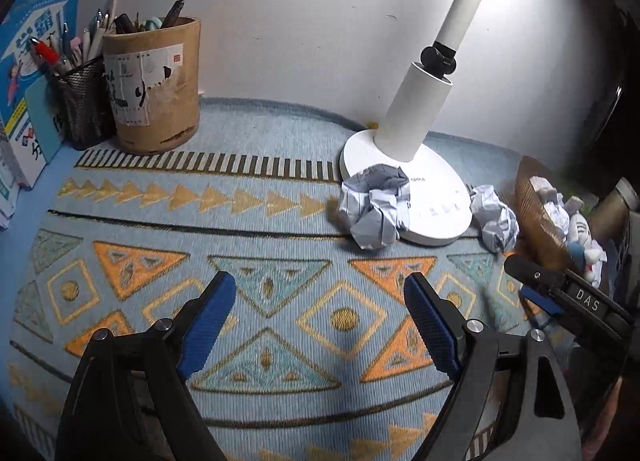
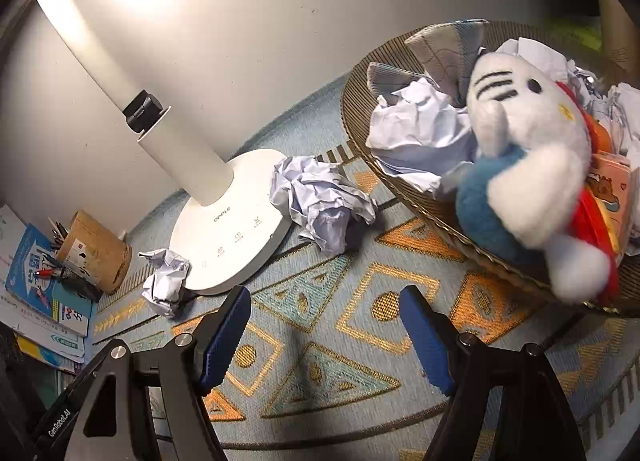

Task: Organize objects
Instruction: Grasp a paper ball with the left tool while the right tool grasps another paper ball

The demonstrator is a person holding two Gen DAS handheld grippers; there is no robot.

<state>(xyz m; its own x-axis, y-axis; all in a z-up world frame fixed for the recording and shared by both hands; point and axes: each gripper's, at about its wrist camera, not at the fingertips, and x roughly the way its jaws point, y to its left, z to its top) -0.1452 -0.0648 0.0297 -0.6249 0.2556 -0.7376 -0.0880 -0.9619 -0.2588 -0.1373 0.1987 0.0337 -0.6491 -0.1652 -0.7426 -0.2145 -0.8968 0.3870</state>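
Two crumpled paper balls lie on the patterned cloth beside the white lamp base (image 1: pixel 432 197): one (image 1: pixel 374 207) at its left front, one (image 1: pixel 494 217) at its right. In the right wrist view they show as a large ball (image 2: pixel 324 201) and a small ball (image 2: pixel 166 281). A woven basket (image 2: pixel 404 181) at the right holds crumpled paper, a white plush toy (image 2: pixel 532 153) and cards. My left gripper (image 1: pixel 320 297) is open and empty above the cloth. My right gripper (image 2: pixel 324 313) is open and empty, in front of the basket; it also shows at the right edge of the left wrist view (image 1: pixel 540 289).
A brown paper pen pot (image 1: pixel 154 89) and a black mesh pen cup (image 1: pixel 82 101) stand at the back left against the wall. Books (image 1: pixel 32 73) lean at the far left. The lamp stem (image 1: pixel 424 109) rises from the base.
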